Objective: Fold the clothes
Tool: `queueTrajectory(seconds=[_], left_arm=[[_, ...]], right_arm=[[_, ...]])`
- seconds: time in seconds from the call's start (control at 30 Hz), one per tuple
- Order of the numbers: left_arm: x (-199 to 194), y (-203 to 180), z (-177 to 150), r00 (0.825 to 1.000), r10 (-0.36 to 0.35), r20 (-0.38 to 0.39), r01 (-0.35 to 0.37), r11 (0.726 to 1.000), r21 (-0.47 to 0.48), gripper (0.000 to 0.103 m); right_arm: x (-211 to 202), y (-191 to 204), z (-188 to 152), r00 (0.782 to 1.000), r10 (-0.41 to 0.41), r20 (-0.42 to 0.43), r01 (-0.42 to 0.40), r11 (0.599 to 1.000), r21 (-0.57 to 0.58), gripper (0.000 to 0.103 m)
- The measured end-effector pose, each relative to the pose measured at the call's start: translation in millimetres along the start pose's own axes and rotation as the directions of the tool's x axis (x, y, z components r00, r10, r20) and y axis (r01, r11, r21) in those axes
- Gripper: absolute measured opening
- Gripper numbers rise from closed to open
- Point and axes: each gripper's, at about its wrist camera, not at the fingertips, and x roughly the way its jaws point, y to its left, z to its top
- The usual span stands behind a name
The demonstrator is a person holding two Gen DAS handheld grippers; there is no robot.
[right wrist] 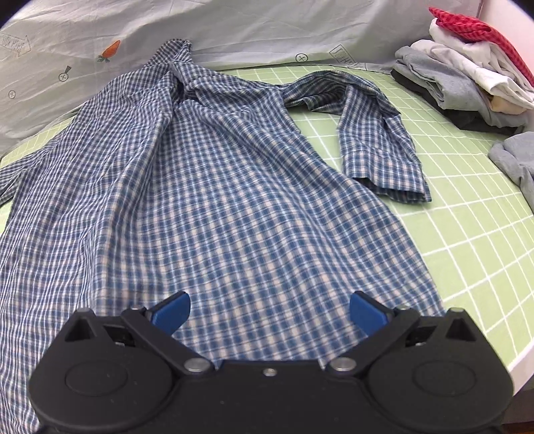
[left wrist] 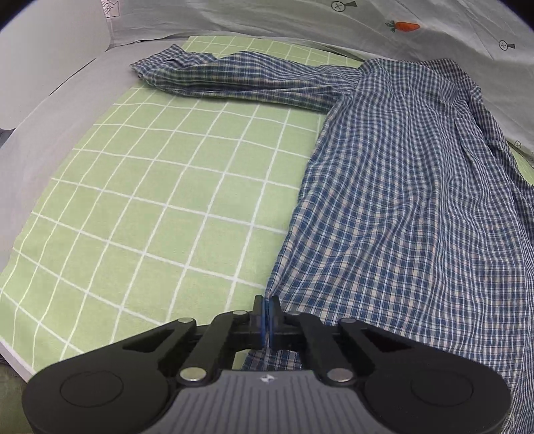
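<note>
Down along my left fingers (left wrist: 267,312), the two blue pads are pressed flat together, and the near corner of the plaid shirt (left wrist: 400,200) runs right up to them. The hem edge meets the tips, so I appear to be pinching that corner, though the cloth between the pads is too thin to see clearly. The shirt lies spread over the right half of this view on the green checked sheet (left wrist: 150,200) of the bed. One sleeve (left wrist: 233,80) stretches away to the far left, crumpled at the cuff. Behind it, a pale cover printed with a small carrot (left wrist: 404,26) rises at the back.

Over on the right side, my right fingers (right wrist: 269,313) stand wide apart, their blue pads hovering over the lower body of the same shirt (right wrist: 200,200) and gripping nothing. Whether the tips brush the fabric I cannot tell. The shirt's collar end points toward the far pale cover, and the other sleeve (right wrist: 377,133) bends back toward me on the green sheet (right wrist: 467,217). A pile of folded clothes (right wrist: 467,66) with a red checked piece on top sits at the far right corner, well apart from the shirt.
</note>
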Motion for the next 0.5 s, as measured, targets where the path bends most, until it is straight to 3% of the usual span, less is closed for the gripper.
queueTrajectory(seconds=[0.27,0.37,0.5], left_arm=[[-5,43,17,0.995,0.094,0.021,-0.093,0.994,-0.065,0.003],[-9,48,22,0.993,0.121,0.019,-0.119,0.991,-0.067,0.011],[-27,48,33,0.992,0.106,0.072,-0.101,0.992,-0.075,0.053]], right_arm=[[-8,44,-15,0.999,0.034,-0.028,-0.035,0.999,-0.020,0.103],[-8,58,-17,0.999,0.034,-0.042,-0.035,0.999,-0.029,0.103],[-15,59,-14,0.999,0.040,-0.027,-0.041,0.998,-0.040,0.103]])
